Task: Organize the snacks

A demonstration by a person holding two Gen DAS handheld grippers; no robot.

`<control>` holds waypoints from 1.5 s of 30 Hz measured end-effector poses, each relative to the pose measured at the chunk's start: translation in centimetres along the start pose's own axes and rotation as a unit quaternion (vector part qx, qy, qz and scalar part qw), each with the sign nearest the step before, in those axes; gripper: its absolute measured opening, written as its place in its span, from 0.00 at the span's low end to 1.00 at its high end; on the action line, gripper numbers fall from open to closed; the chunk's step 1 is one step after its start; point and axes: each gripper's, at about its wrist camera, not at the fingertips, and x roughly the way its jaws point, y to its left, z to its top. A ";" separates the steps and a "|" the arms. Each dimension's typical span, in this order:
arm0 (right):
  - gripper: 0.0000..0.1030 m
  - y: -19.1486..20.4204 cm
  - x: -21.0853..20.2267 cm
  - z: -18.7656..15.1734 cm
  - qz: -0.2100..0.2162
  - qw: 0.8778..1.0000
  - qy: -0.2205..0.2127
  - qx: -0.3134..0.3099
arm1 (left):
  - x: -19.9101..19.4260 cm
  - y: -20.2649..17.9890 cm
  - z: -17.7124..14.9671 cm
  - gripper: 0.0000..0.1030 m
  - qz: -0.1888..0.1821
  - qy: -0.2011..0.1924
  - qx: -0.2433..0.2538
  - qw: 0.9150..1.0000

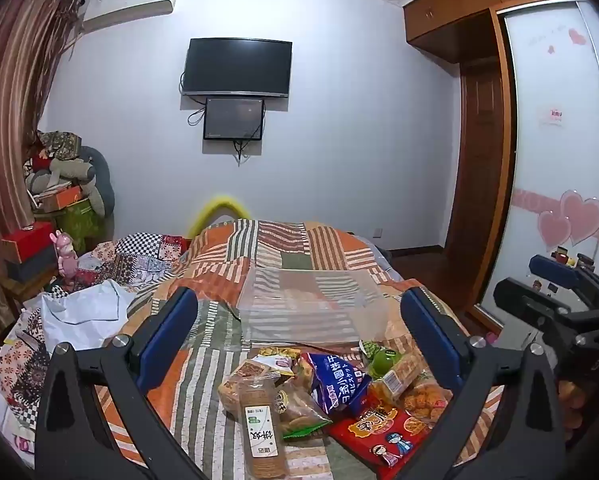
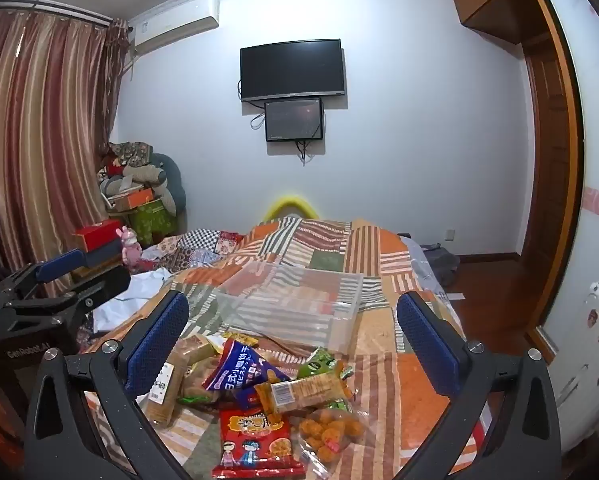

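Observation:
A pile of snack packs lies on the patchwork bedspread (image 1: pixel 227 264): a tall cracker sleeve (image 1: pixel 261 428), a blue bag (image 1: pixel 337 384), a red bag (image 1: pixel 383 432) and a clear bag of orange balls (image 1: pixel 423 398). Behind them lies a clear plastic bin (image 1: pixel 311 300). My left gripper (image 1: pixel 299 320) is open and empty above the pile. In the right wrist view the blue bag (image 2: pixel 239 368), red bag (image 2: pixel 255 440), orange balls (image 2: pixel 329 432) and bin (image 2: pixel 295 300) show too. My right gripper (image 2: pixel 293 320) is open and empty above them.
The right gripper's body (image 1: pixel 559 308) shows at the right of the left wrist view; the left gripper's body (image 2: pixel 51 292) shows at the left of the right wrist view. Boxes and a pink toy (image 1: pixel 65 256) stand left of the bed. A wardrobe (image 1: pixel 559 140) stands right.

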 end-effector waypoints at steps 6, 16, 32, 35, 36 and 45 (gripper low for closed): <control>1.00 0.1 -0.1 0.1 -0.001 1.000 0.003 0.000 | -0.8 1.1 0.4 1.00 -0.007 -0.001 -0.013 1.000; 1.00 0.1 -0.1 0.0 0.000 1.000 0.003 0.006 | 0.0 0.1 -0.1 1.00 -0.007 0.003 -0.001 1.000; 1.00 -0.6 -0.3 0.1 0.002 1.000 -0.001 0.023 | 0.4 -0.3 -0.2 1.00 -0.009 0.007 0.002 1.000; 1.00 -0.6 -0.4 0.2 0.001 1.000 -0.001 0.024 | 0.5 -0.4 -0.1 1.00 -0.010 0.007 0.002 1.000; 1.00 -0.6 -0.4 0.2 0.001 1.000 -0.001 0.024 | 0.5 -0.4 -0.1 1.00 -0.010 0.007 0.003 1.000; 1.00 -0.8 -0.5 0.3 0.002 1.000 -0.002 0.026 | 0.5 -0.3 -0.1 1.00 -0.010 0.009 0.001 1.000</control>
